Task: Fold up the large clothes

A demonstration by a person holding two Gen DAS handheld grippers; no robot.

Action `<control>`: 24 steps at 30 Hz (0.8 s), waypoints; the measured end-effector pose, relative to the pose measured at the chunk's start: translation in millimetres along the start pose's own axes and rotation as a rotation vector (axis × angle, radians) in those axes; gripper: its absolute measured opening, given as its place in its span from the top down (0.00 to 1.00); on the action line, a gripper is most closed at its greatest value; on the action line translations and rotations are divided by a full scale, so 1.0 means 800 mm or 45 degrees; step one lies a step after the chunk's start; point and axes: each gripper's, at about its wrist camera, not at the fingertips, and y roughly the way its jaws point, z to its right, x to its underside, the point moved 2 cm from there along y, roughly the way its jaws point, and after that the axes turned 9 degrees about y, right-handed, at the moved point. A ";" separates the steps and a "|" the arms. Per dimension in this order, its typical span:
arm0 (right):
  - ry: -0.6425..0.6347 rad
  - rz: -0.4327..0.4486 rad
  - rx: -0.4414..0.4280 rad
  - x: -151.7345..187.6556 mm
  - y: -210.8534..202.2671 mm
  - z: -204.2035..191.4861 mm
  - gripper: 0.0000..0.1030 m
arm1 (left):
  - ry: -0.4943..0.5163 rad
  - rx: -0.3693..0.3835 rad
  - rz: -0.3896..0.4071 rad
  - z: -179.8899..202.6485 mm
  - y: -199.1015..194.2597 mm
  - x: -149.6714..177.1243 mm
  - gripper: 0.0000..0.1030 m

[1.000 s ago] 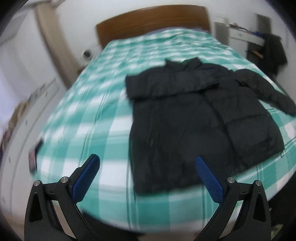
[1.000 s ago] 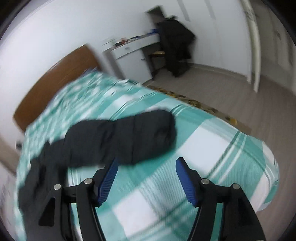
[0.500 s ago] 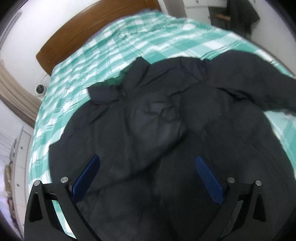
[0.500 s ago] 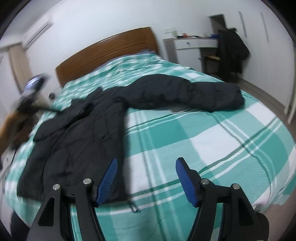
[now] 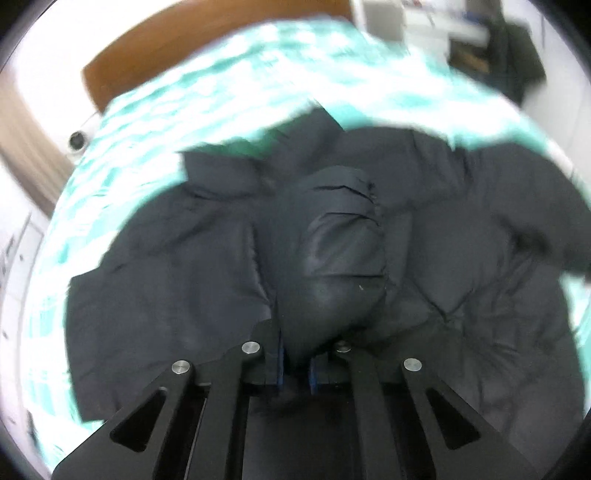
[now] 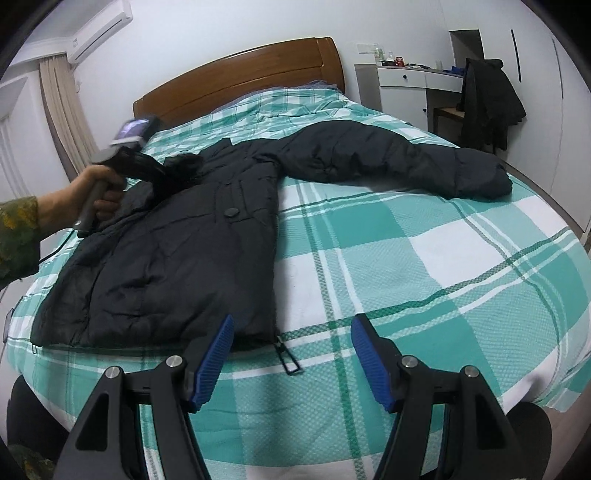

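Wooden headboard [image 6: 240,79] up against the white wall at the far end. Green-and-white checked bedspread [image 6: 424,258] covering the whole bed. Air conditioner [image 6: 99,31] mounted high at upper left, beige curtain [image 6: 62,110] hanging just below it. White desk [image 6: 417,86] over at the right, small items scattered along its top, too small to tell apart. Dark garment [image 6: 487,101] draped over a chair just beside the desk. Round white device [image 5: 77,140] near the headboard's left corner in the blurred left wrist view.
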 end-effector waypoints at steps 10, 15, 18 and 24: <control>-0.026 0.068 -0.037 -0.004 -0.020 -0.035 0.34 | -0.527 -0.125 0.246 -0.278 -0.238 0.173 0.93; -0.032 0.083 -0.072 -0.002 -0.027 -0.054 0.34 | -0.839 -0.281 0.180 -0.388 -0.260 0.306 0.93; -0.050 0.084 -0.094 -0.003 -0.034 -0.066 0.34 | -0.999 -0.355 0.137 -0.429 -0.238 0.370 0.91; -0.073 0.087 -0.072 -0.003 -0.047 -0.073 0.34 | -1.303 -0.258 -0.024 -0.459 -0.151 0.490 0.81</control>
